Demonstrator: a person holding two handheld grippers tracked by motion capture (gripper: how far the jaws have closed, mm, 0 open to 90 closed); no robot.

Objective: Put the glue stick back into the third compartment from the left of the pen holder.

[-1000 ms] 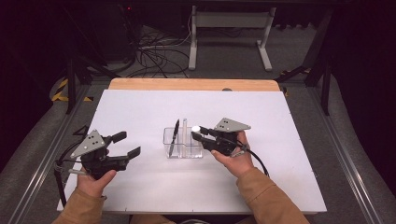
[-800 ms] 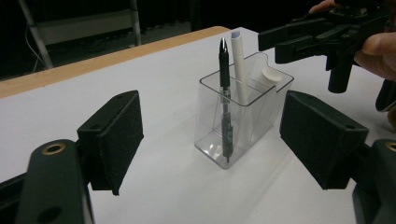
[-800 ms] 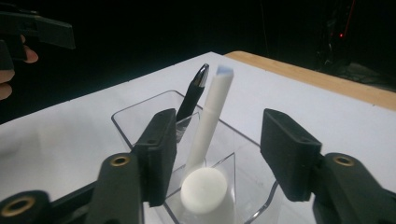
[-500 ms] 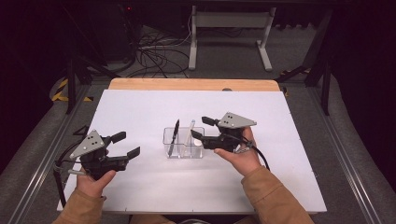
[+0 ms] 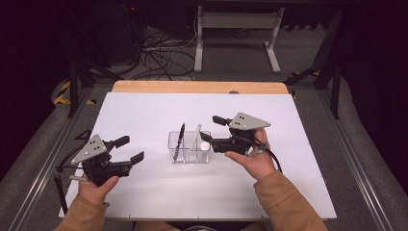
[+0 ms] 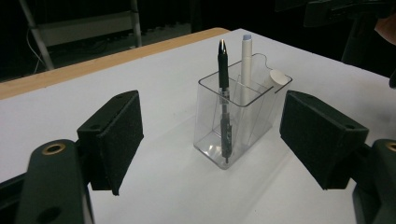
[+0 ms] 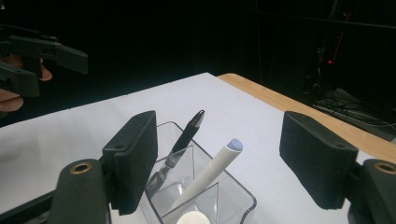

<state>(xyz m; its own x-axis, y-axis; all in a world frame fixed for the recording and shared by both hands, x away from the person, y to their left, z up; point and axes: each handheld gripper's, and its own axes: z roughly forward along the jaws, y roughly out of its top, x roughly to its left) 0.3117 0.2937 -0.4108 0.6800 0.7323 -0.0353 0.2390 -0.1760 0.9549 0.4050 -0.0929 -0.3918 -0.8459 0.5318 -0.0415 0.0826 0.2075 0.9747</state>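
This looks like a lab or recording studio. A white worktop (image 5: pixel 144 115) with a wooden edge sits on grey carpet between metal rails (image 5: pixel 43 168). Black curtains close off the dark surroundings, loose cables (image 5: pixel 159 57) tangle on the floor beyond, and the white legs of a desk frame (image 5: pixel 235 29) stand behind.

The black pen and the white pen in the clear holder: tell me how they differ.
The black pen is dark with a metal tip up; the white pen is pale with a bluish, blunt end up. In the left gripper view the black pen stands in the nearer compartment of the clear holder, the white pen in the one behind it. Both lean on the holder's rim, ends sticking out.
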